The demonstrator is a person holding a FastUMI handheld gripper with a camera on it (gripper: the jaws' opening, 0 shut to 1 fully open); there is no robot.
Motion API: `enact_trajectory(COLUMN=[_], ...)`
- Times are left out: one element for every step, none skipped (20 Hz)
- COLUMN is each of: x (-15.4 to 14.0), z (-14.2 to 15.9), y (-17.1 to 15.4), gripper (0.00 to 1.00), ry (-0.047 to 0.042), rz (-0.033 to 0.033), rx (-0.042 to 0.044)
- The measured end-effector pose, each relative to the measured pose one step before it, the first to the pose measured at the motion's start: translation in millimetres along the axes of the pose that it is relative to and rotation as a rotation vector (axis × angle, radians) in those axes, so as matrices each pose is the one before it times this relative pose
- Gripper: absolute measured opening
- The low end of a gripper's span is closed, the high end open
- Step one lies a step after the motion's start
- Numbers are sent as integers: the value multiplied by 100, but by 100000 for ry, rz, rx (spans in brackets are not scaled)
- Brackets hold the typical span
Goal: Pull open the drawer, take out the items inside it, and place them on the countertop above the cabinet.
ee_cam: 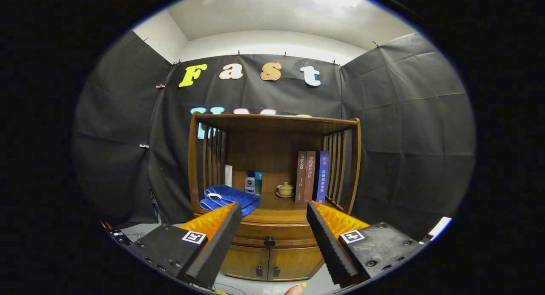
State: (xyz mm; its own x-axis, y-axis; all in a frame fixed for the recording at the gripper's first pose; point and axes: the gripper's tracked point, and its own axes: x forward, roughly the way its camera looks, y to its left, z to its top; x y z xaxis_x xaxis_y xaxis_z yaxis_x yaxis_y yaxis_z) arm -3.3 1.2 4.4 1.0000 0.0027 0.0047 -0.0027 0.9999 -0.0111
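Wooden cabinet (pixel 272 252) ahead of me, its drawer (pixel 272 237) shut, so I cannot tell what lies inside; the dark knob (pixel 269 241) sits between my fingers, well beyond them. On the bench (pixel 276 210) above it, left to right: a folded blue towel (pixel 228 197), a white-and-blue bottle (pixel 250 183) beside a teal one (pixel 258 183), a small lidded cup (pixel 285 189) on a saucer, then three upright books (pixel 311 176). My hand-held gripper (pixel 272 244) is spread wide, holding and touching nothing. Two small doors (pixel 268 265) sit below the drawer.

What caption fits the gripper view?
Open gripper faces the closed drawer's knob on the wooden cabinet.
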Motion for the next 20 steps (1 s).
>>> enact_trajectory(x=[-10,-75,-59,-31,11,-57,7,74,90,117,253,220,708,1198,1411,1067,1098,939,961,754], z=[61,46,87,-10,57,-57,17,9,-41,2,57,14,7,-361,-639,-756,-918,-1314,-1513,-1411], y=[51,48,-10,69,119,-33,11,27,-83,-13,14,-83,-64,-198,-132,-90,87,242,71,-50], gripper=[99,99,99,99,99,99,99,99,99,99,99,99,98,98,98,98,98,98,98,98], ry=[-212,-133,-196,9,17,41,-105,-184,-94,-432,-703,-1226,-1521,-687,-592,97,-242,524,652,1086], rz=[90,104,61,34,304,25,60,58,-149,-42,8,-173,-64,-708,-753,-571,262,513,98,129], rx=[-218,-212,-225,-33,-25,-42,72,141,286,394,575,474,-13,60,996,1098,735,-208,-1061,-568])
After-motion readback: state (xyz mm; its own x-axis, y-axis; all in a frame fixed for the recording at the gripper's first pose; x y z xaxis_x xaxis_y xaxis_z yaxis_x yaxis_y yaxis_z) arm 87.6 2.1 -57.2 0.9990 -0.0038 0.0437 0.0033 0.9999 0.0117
